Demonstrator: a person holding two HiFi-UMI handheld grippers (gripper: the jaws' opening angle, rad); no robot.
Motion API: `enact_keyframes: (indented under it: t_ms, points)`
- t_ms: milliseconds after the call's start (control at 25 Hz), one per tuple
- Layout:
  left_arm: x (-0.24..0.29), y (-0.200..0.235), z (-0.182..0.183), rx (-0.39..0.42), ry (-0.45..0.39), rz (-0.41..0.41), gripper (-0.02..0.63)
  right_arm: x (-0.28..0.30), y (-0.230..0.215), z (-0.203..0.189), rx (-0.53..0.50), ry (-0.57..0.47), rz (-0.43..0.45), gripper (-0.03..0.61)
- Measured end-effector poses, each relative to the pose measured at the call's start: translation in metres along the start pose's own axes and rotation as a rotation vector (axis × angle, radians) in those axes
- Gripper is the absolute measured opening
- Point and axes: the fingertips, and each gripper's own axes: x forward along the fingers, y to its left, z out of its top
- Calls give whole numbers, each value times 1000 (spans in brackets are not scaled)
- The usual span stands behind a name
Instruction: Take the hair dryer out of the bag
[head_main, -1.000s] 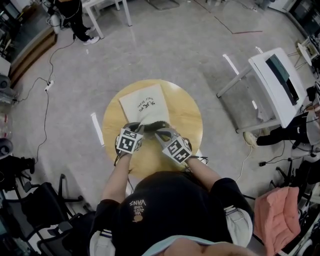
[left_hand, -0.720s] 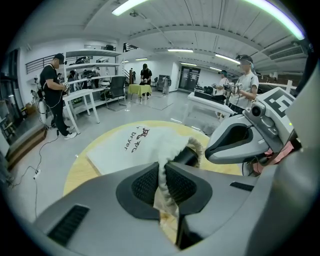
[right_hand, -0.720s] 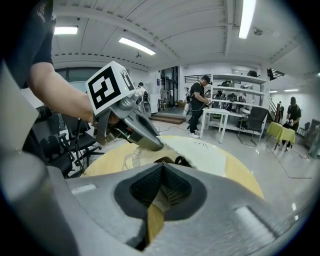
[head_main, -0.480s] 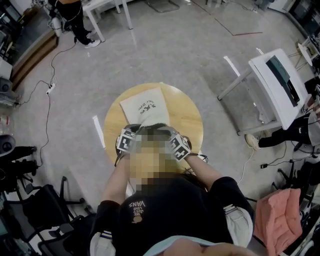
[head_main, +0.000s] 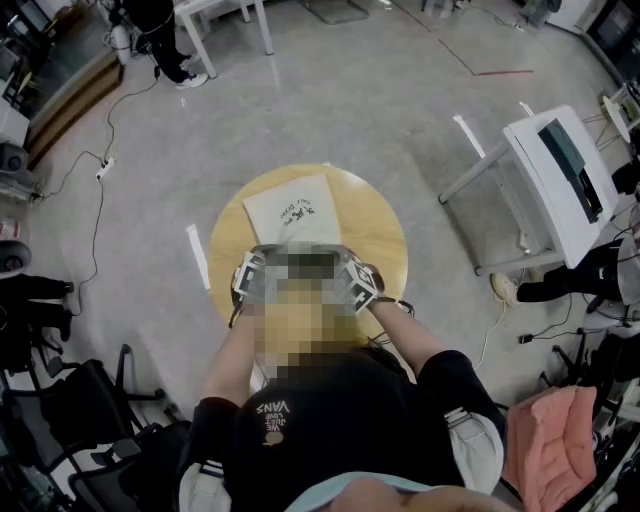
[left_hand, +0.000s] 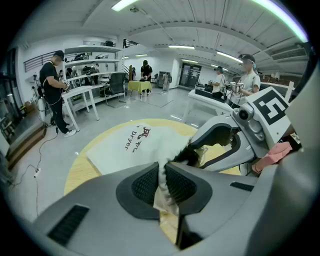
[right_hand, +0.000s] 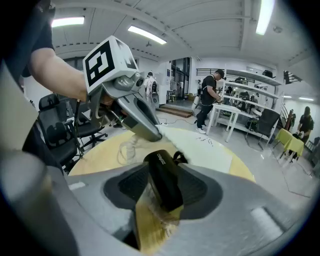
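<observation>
While pinching bunched white cloth at mouth of bag (left_hand: 132, 145) w/ L gripper (left_hand: 161, 170), jaws nearly together and clamped on it, holding R gripper (right_hand: 162, 172) just beside, at approx 3 o'clock of L one. Having just been opening R jaws: now standing apart, w/ black hair dryer (right_hand: 167, 192) lying lengthwise between pads, far end at bag mouth; can't tell how much is inside. Resting bag flat on round wooden surface (head_main: 385, 235), spreading toward 12 o'clock in head view, print facing up. Working both grippers at approx 6 o'clock edge of surface; tips blurred in head view. Trailing thin pale cord (right_hand: 126, 150) in loose loop on surface below L gripper, per R gripper view.
</observation>
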Motion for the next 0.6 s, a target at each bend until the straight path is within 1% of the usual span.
enact_keyframes:
  t_ms: [120,360,600]
  points:
    - [0,2,1,1,-2,3,41,5,-1,-2,-42,26,14,198]
    - [3,3,3,4,1,1,41,15,-1,-8,-113,74,51,262]
    - [7,4,4,0,7,-5,41,22,-3,-14,-148,110,89,312]
